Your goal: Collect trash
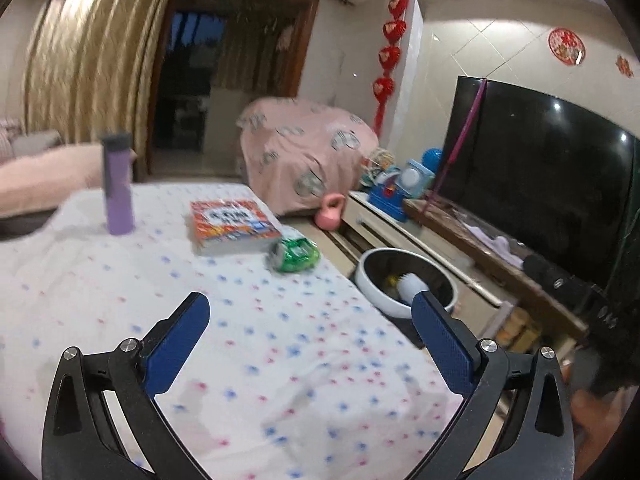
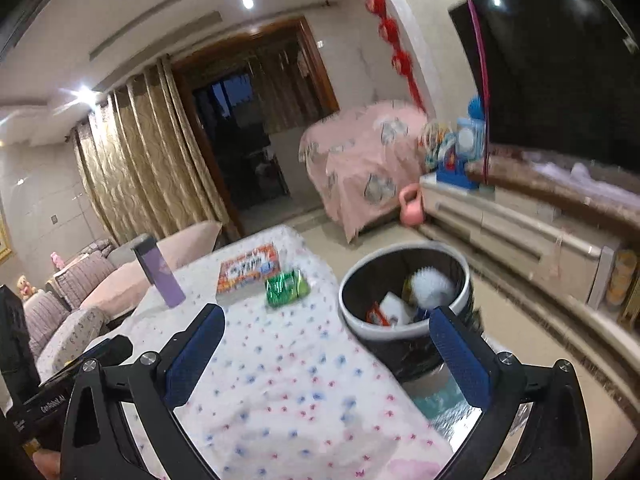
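At one o'clock ahead of both your released, empty hand-held grippers, left [image 1: 310, 342] and right [image 2: 326, 346], the green wrapper [image 1: 295, 255] lies on the bench [image 1: 224, 320] beside the book [image 1: 232, 227], long axis crosswise; the bin [image 2: 404, 308] sits at its right, off the edge.

This is a home living room: a large television [image 1: 536, 184] on a low cabinet [image 2: 520, 236], gold curtains [image 1: 88, 64], a cushioned sofa [image 2: 80, 292], red hanging ornaments [image 1: 390, 56] and a cloth-covered desk [image 1: 256, 320] show it.
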`<state>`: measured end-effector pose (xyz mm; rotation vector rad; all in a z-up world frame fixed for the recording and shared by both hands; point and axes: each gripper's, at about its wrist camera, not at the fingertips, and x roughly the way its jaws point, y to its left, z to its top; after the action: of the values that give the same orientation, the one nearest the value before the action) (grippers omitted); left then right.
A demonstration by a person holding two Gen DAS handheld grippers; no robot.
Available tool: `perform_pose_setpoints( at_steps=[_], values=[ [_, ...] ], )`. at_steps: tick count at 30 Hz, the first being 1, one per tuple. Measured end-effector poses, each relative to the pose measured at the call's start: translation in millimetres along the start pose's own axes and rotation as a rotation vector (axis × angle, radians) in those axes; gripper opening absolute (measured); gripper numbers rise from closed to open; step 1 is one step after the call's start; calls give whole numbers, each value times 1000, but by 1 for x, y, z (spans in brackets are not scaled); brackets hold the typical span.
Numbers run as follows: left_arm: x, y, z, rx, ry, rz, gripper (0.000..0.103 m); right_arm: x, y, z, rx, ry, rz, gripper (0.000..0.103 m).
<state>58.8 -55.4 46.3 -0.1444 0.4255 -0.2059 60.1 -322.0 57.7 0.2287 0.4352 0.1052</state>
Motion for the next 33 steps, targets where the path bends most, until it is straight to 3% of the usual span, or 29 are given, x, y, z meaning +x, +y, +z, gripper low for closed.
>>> perform_pose_setpoints(
  at_steps=[5,11,18,33],
  values=[
    [-10,-2,-24,80,-47,109,103,-12,12,-17,-61,-89,-55,103],
    [-7,0,-42,121,-41,170,103,-3,16,-44,-119,-92,-108,103],
    [-9,3,-45,111,-37,186,103,-4,23,-54,-166,-95,-115,103],
    [-13,-3,-47,135,-46,202,103,-9,21,-54,-145,-104,-112,103]
  ],
)
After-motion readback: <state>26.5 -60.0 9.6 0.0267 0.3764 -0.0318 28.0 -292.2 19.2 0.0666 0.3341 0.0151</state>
